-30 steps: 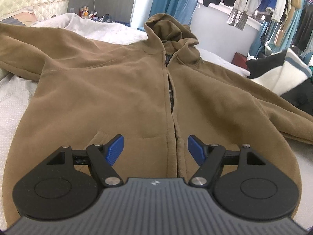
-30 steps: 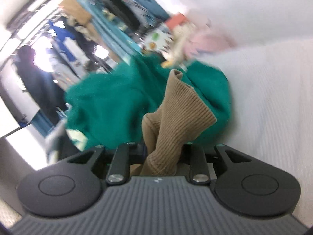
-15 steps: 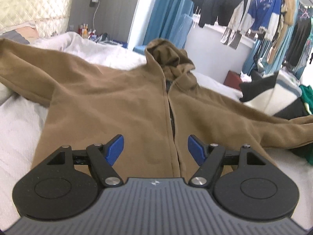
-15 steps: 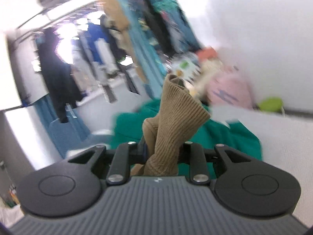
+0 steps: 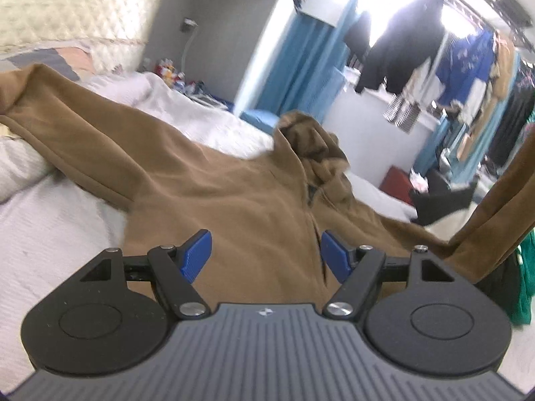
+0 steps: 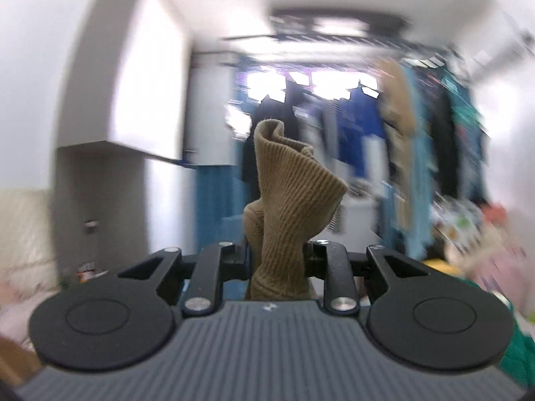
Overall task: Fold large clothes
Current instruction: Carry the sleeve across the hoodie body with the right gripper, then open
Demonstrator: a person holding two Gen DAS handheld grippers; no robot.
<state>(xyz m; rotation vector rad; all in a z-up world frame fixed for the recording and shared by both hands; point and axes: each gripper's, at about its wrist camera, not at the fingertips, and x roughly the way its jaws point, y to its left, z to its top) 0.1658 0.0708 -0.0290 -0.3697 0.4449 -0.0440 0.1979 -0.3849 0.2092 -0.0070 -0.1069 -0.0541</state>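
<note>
Folding barely begun: brown hoodie [image 5: 234,200] lies spread front-up on the white bed [image 5: 50,220].
Right gripper [image 6: 279,260] pinches its ribbed cuff [image 6: 291,193], sleeve raised; left gripper [image 5: 265,254] hovers released above the hem. Every fold remains.

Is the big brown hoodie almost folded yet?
Not yet. Done: the hoodie lies spread on the bed. In hand: the right hand-held gripper pinches its ribbed cuff, lifting that sleeve. The left hand-held gripper is open, empty. No fold shows.
</note>
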